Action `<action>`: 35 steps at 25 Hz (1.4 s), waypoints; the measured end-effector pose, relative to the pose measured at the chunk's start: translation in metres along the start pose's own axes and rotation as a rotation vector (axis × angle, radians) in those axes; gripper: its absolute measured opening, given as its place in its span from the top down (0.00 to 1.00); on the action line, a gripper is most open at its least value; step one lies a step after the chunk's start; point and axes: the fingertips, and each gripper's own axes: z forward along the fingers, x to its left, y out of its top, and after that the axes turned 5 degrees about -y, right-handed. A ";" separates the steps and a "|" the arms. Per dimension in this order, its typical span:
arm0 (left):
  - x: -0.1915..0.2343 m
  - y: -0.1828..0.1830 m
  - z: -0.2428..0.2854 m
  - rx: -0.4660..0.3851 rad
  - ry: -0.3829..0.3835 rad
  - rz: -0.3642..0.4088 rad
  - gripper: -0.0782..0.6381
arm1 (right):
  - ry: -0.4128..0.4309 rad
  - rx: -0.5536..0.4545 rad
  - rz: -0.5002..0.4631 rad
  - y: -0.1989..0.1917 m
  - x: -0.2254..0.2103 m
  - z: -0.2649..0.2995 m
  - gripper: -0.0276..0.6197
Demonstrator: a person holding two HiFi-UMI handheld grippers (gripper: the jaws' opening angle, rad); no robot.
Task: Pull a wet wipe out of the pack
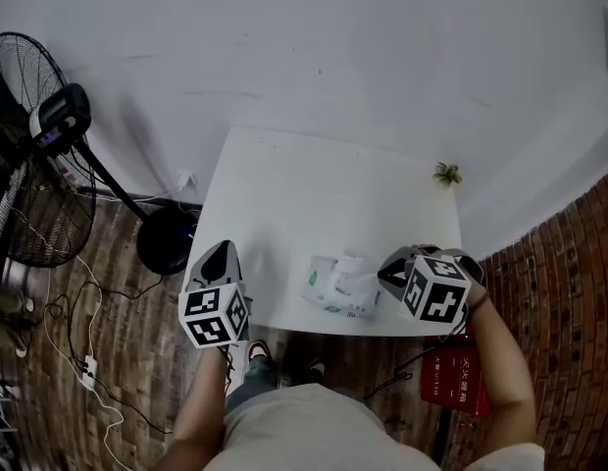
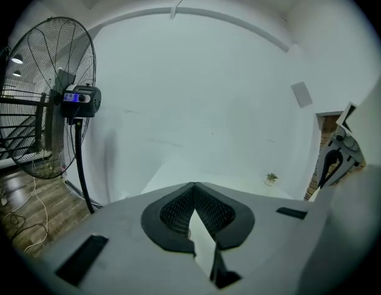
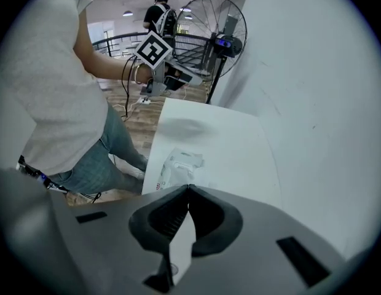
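Lying near table (image 1: 314,184) front edge: wipe pack (image 1: 333,287), wipe tuft (image 1: 351,266) raised. Right gripper (image 1: 384,271) just beside, left gripper (image 1: 223,253) apart; both clenched, empty. Advice: open right, pinch tuft only; left pins pack.

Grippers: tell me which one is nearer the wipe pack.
The right gripper: it is close beside the pack, while the left gripper is off at the table's left edge.

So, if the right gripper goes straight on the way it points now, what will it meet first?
Probably the pack, lying just ahead of the right gripper, slightly left of its line; a near miss is possible.
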 end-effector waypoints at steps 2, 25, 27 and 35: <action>0.000 0.004 0.004 -0.001 -0.010 0.003 0.89 | -0.006 -0.011 0.018 0.003 -0.002 -0.005 0.95; -0.092 0.068 0.075 -0.020 -0.350 0.166 0.89 | -0.461 -0.507 0.712 -0.012 -0.051 -0.125 0.95; -0.101 0.075 0.077 -0.028 -0.371 0.177 0.89 | -0.569 -0.585 0.818 -0.023 -0.060 -0.139 0.95; -0.132 0.085 0.079 -0.054 -0.395 0.177 0.89 | -1.061 -0.748 1.249 -0.090 -0.061 -0.169 0.95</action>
